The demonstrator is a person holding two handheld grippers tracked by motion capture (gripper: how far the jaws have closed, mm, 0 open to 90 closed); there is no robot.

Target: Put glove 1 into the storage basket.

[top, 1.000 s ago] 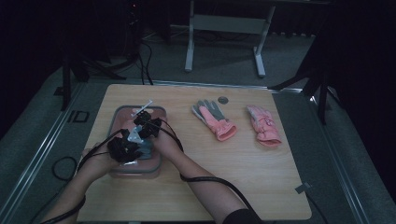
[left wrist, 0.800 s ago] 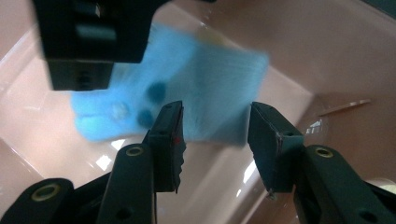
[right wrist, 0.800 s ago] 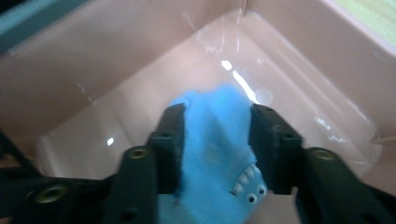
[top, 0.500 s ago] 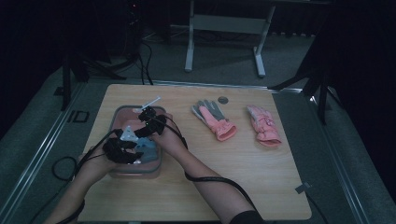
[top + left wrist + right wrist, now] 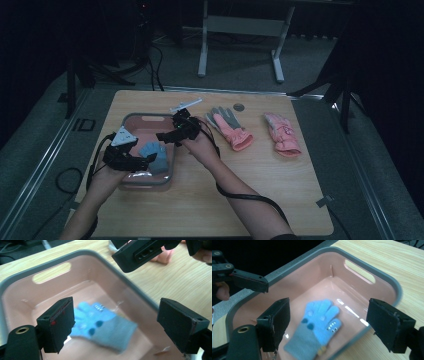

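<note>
No writing was legible. The blue glove [image 5: 319, 325] lay flat in the pink bin [image 5: 387, 282], below both hand-held grippers: left [image 5: 117, 325] and right [image 5: 328, 325] jaws had just opened, holding nothing, clear of the bin's rim.

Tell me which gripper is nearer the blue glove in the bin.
Left. The left gripper hangs open right beside the blue glove in the pink bin; the right gripper is open above the bin's far-right side, farther off.
</note>
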